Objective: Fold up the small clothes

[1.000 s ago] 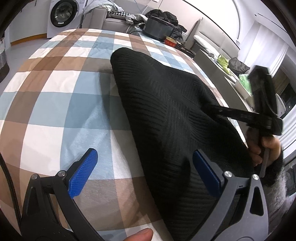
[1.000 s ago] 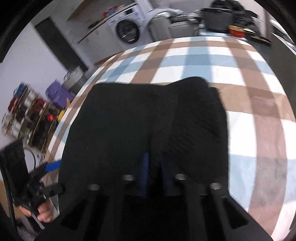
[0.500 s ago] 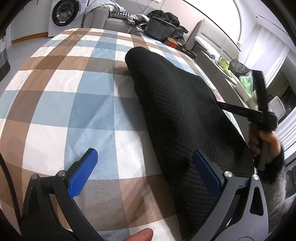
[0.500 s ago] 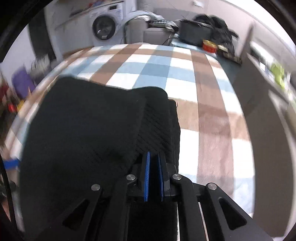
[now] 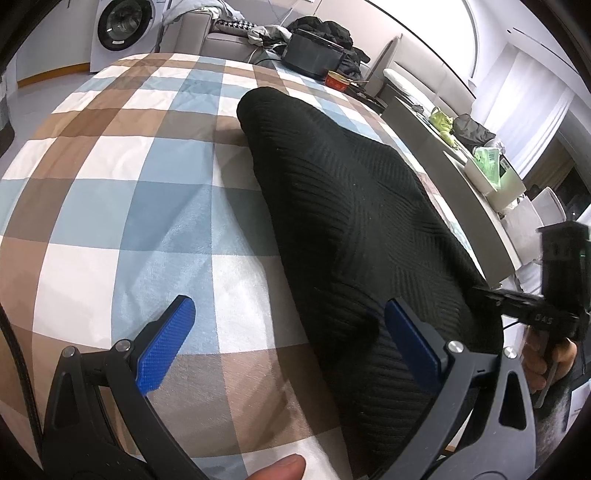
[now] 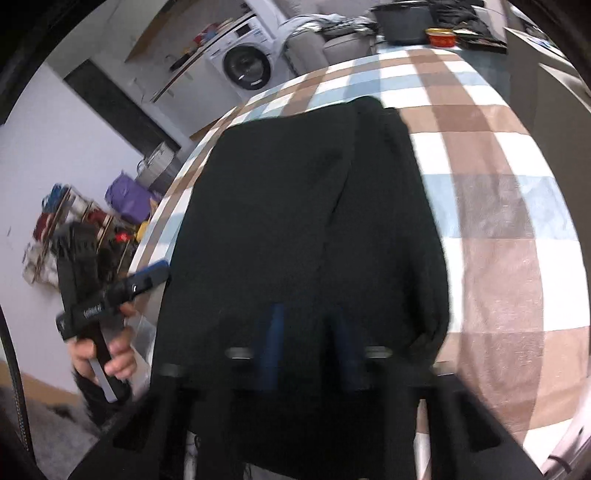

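Note:
A black ribbed knit garment lies folded lengthwise on the checked blanket, reaching the table's near right edge. My left gripper is open and still, and its right pad rests over the garment's near end. In the left wrist view my right gripper sits at the garment's right edge, held by a hand. The right wrist view is blurred: the garment fills the middle. My right gripper has its jaws a little apart and closing, with dark cloth in the gap and no visible pinch. My left gripper shows at the left.
A washing machine and a grey sofa stand beyond the table. A dark pot and a red tin sit at the far end. A counter with green items runs along the right. Shelves of clutter stand beside the table.
The garment's left side was folded over to the right, making it narrower. My right gripper then drew back toward the table's right edge, and its pads now show a gap. The left gripper stayed put.

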Motion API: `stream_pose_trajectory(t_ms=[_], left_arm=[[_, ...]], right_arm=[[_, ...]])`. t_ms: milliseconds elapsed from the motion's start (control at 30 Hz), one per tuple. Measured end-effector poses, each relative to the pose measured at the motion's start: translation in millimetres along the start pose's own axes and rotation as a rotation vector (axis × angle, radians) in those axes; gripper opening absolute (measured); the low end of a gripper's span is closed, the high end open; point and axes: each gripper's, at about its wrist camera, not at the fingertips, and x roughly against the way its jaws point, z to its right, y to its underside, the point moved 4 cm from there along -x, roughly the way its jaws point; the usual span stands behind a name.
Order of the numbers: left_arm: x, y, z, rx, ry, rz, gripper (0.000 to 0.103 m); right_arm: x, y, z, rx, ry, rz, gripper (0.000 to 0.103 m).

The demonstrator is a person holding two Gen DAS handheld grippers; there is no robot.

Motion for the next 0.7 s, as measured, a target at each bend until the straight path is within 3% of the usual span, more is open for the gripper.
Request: stream_pose_trajectory(t_ms=[67,167,267,300,400,500,600,700], left_arm=[[2,0,1,-0.003,-0.005,0.006,0.102],[4,-1,2,-0.007,-0.004,0.012,0.102],[3,0,4,-0.010,-0.002,0.006,0.102],[2,1,5,-0.014,-0.003,0.002,0.102],[3,2,6,-0.022,-0.007,0.005,0.102],[2,2,7,-0.023,-0.001,0.005,0.102],[-1,3,8,-0.022,0.001,-0.002,0.102],[-4,5,10,-0.026,0.004,-0.012,0.102]], right_arm=[[18,-3,-11,0.045,0.007,0.074,0.005],[36,-1,-19,0.069,0.048,0.112,0.005],[15,7,-3,0.097,0.281,0.055,0.005],[7,8,4,0.081,0.306,0.036,0.006],[10,11,14,0.011,0.237,0.042,0.013],[31,22,21,-0.031,0.149,0.058,0.027],[38,36,22,-0.004,0.098,0.032,0.036],[35,51,12,0.055,0.052,-0.017,0.037]])
